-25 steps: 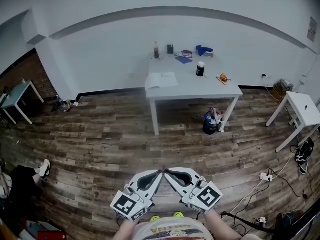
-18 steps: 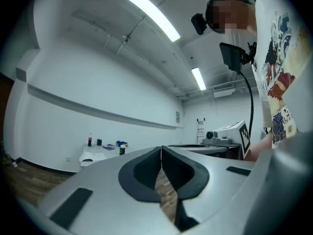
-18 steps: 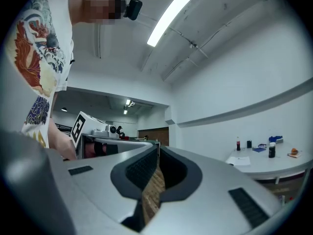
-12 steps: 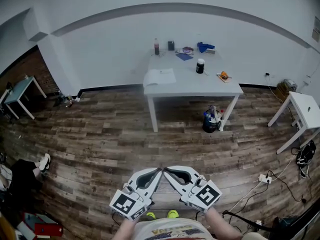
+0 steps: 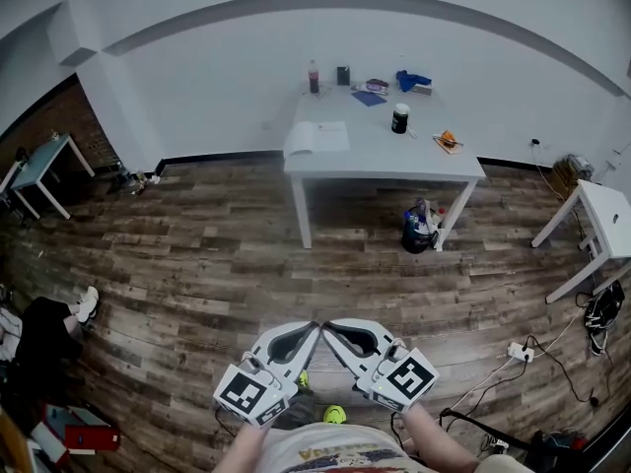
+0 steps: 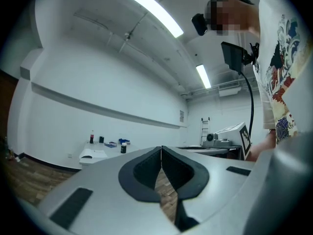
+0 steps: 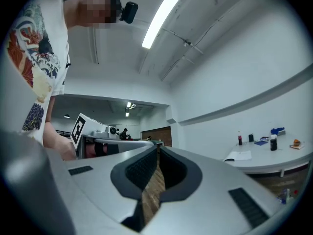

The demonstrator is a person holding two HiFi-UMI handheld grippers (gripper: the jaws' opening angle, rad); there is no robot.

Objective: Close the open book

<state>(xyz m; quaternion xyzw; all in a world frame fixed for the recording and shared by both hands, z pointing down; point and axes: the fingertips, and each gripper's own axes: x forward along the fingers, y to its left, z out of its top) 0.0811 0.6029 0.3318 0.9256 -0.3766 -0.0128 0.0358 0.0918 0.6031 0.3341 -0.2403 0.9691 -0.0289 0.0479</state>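
Fingers (image 6: 143, 173) of the left gripper (image 6: 161, 149) meet along a thin seam, closed with nothing between them. The right gripper (image 7: 157, 149) is the same, its pads (image 7: 139, 173) pressed together and empty. The pads are dark ribbed rubber, set in smooth grey shells that taper to a point.

Only the head view shows both grippers at once. They sit low in the frame, tips almost touching in a V, each with a black-and-white marker cube (image 5: 246, 397) by the hand. It also shows the book (image 5: 317, 138) from above. The book lies open with pale pages at the near left corner of the white table (image 5: 394, 161), well apart from both grippers, across a floor (image 5: 197, 264) of brown wood planks. Farther back on the table stand a bottle (image 5: 314, 75) and a dark cup (image 5: 400, 118), and a bag (image 5: 419, 230) sits under it.

The gripper views show the book only small and side-on, as a thin pale slab on the tabletop. They alone show the ceiling's long light strips (image 6: 154, 9) and the person's printed shirt (image 6: 281, 58). A ladder (image 6: 204, 126) against the far wall appears only in the left gripper view.
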